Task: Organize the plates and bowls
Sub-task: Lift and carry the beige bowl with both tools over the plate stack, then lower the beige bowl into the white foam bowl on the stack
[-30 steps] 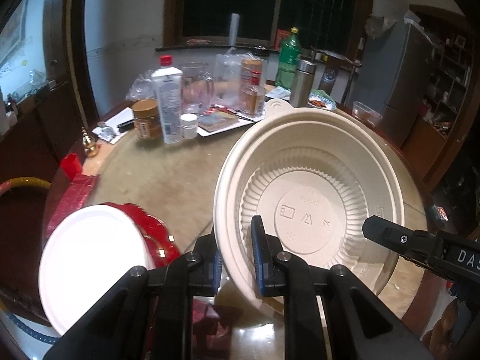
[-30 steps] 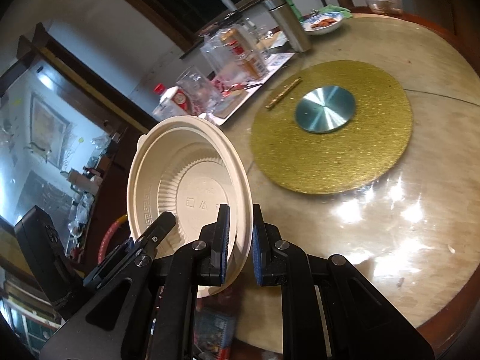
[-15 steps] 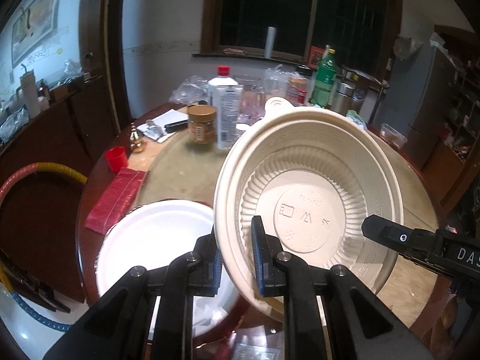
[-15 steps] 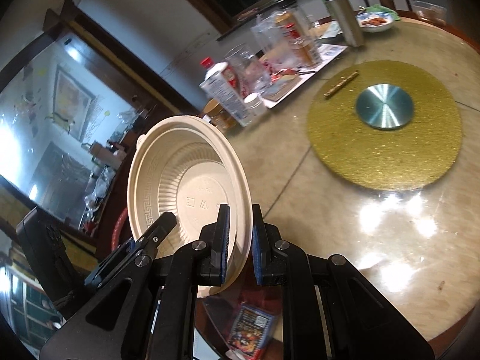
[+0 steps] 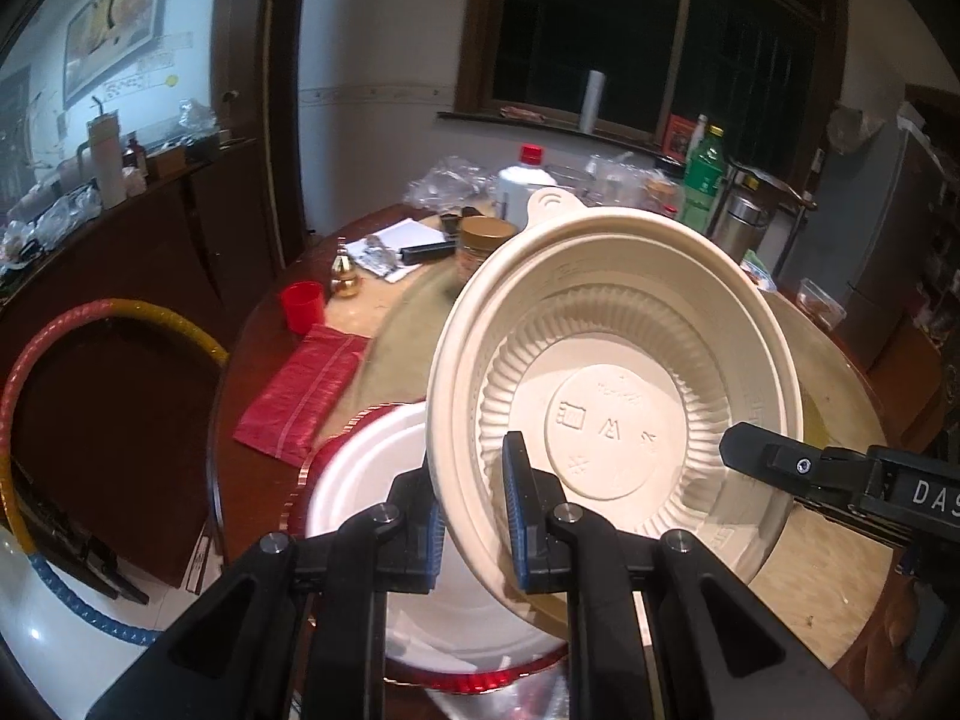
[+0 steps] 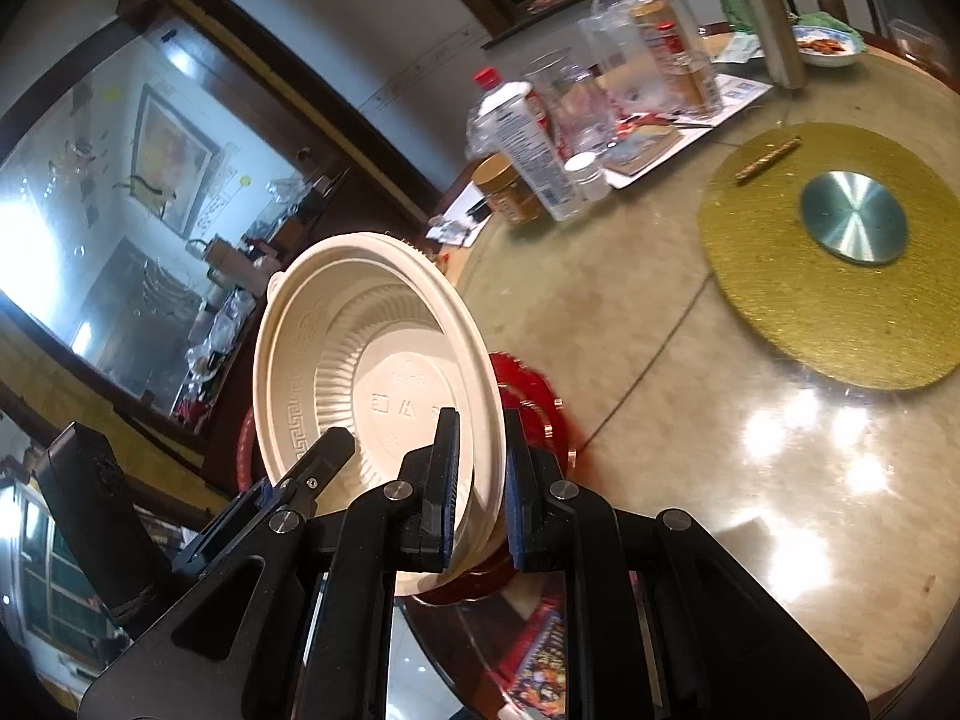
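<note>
A cream disposable bowl [image 5: 612,372] is held tilted on edge in the air between both grippers. My left gripper [image 5: 474,516] is shut on its near left rim. My right gripper [image 6: 477,480] is shut on the opposite rim; its fingertip shows in the left wrist view [image 5: 756,456]. The bowl shows in the right wrist view [image 6: 372,384] too. Below it a white plate [image 5: 360,480] lies on a red plate [image 5: 492,681] at the table's near edge; the red plate also shows in the right wrist view [image 6: 528,390].
A round table [image 6: 660,312] carries a gold turntable mat [image 6: 840,258] with a metal disc. Bottles, jars and bags [image 6: 540,144] crowd the far side. A red cup [image 5: 303,306] and red cloth [image 5: 300,390] lie at left. A hoop [image 5: 36,348] leans beside the table.
Both grippers have carried the bowl left and toward the table's near edge, so it now hangs over the white plate. The grips are unchanged.
</note>
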`<state>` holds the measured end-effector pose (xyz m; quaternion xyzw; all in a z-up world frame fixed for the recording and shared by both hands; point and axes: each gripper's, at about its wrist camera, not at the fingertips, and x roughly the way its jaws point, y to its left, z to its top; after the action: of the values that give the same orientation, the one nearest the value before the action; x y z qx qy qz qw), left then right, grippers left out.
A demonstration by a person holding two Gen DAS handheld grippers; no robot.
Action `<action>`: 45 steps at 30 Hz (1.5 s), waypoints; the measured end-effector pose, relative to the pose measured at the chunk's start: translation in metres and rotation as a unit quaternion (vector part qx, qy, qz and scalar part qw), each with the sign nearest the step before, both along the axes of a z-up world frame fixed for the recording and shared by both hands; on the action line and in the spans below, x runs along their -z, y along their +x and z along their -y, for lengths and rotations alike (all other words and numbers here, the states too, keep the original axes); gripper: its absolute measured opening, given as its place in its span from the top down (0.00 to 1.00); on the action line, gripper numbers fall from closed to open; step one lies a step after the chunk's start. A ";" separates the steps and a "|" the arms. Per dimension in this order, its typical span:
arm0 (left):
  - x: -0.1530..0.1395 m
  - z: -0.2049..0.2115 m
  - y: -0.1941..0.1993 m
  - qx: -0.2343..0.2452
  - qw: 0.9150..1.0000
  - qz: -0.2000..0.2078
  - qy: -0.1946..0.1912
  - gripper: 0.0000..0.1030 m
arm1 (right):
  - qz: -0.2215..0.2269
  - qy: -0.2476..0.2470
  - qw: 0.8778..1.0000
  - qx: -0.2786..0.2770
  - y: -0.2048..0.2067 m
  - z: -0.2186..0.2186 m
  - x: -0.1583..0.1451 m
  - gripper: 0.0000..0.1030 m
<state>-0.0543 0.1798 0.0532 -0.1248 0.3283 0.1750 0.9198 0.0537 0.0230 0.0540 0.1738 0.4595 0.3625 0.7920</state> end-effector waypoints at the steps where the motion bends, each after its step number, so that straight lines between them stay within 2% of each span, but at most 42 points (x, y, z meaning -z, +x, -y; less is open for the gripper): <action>1: 0.000 -0.003 -0.002 -0.003 1.000 0.000 0.000 0.85 | 0.000 0.000 1.000 -0.004 -0.002 -0.004 0.000 0.87; 12: 0.013 -0.031 -0.022 -0.031 0.999 -0.016 -0.011 0.84 | -0.019 -0.019 0.998 -0.053 -0.006 -0.049 0.012 0.87; 19: 0.028 -0.034 -0.021 -0.032 0.999 -0.037 -0.015 0.84 | -0.026 -0.037 0.997 -0.062 -0.007 -0.055 0.021 0.87; 45: 0.041 -0.037 -0.017 -0.021 0.998 -0.057 -0.023 0.84 | -0.029 -0.077 0.995 -0.065 -0.004 -0.064 0.033 0.87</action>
<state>-0.0715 0.2165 0.0124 -0.1426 0.3816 0.1932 0.8926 0.0494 0.0866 0.0210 0.0924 0.5189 0.3714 0.7644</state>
